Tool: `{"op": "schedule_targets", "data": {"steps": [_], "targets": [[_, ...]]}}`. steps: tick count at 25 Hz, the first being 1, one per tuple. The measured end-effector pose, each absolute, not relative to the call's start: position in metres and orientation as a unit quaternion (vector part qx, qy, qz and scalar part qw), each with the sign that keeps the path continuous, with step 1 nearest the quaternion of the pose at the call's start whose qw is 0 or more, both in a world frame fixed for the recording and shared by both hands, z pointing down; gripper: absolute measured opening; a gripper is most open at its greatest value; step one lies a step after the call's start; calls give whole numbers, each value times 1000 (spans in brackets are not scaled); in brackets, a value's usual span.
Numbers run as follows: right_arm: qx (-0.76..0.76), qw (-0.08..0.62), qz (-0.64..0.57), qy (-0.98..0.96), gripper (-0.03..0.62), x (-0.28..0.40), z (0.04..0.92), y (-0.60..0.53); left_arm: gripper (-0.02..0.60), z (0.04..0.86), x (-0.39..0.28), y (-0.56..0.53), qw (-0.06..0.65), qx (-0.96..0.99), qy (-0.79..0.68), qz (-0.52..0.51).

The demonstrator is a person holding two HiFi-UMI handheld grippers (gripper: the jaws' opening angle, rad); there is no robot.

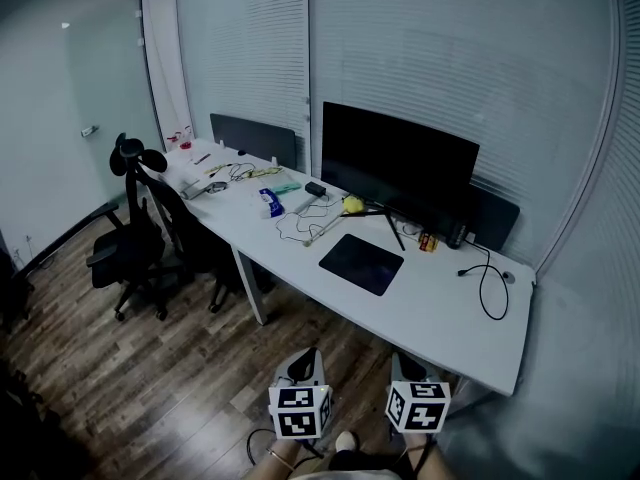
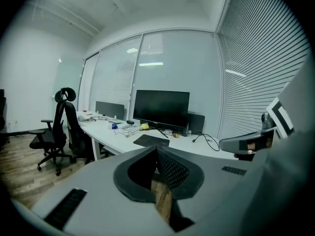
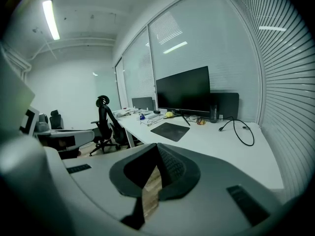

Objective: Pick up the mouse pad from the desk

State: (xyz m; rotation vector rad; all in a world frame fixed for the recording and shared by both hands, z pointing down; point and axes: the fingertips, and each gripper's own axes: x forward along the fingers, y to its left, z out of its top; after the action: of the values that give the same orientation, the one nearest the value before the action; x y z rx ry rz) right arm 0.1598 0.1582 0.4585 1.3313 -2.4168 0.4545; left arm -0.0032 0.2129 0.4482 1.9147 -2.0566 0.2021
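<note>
So both tools are down at the near edge of the head view, side by side over the wood floor [image 1: 150, 368], well apart from the white surface [image 1: 440, 318]. The left tool [image 1: 303, 364] has its jaws pressed together, tips meeting, with nothing between them. Same for the right tool [image 1: 408, 368]: jaws closed, only floor showing behind the tips.

The mouse pad [image 1: 361, 263] is a dark rectangle lying flat on the surface, near its front edge and just in front of the big black monitor [image 1: 400, 168]. It's sitting a bit skewed to the surface edge, with nothing on top of it.

To the right of the pad a black cable [image 1: 490, 288] loops across the surface. Just beyond the pad's far left corner there's a small yellow thing [image 1: 352, 205]; can't tell what it is. More clutter runs along the surface's far left end, too small to make out. A black office chair [image 1: 135, 238] stands on the floor at the left
</note>
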Motion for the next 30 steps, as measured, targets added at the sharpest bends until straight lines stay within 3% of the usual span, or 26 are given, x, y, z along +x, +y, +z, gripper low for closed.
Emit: {"op": "schedule_targets", "data": {"steps": [30], "targets": [[449, 174, 175, -859, 32, 134, 464, -19, 17, 449, -38, 51, 177, 644, -741, 67]]}}
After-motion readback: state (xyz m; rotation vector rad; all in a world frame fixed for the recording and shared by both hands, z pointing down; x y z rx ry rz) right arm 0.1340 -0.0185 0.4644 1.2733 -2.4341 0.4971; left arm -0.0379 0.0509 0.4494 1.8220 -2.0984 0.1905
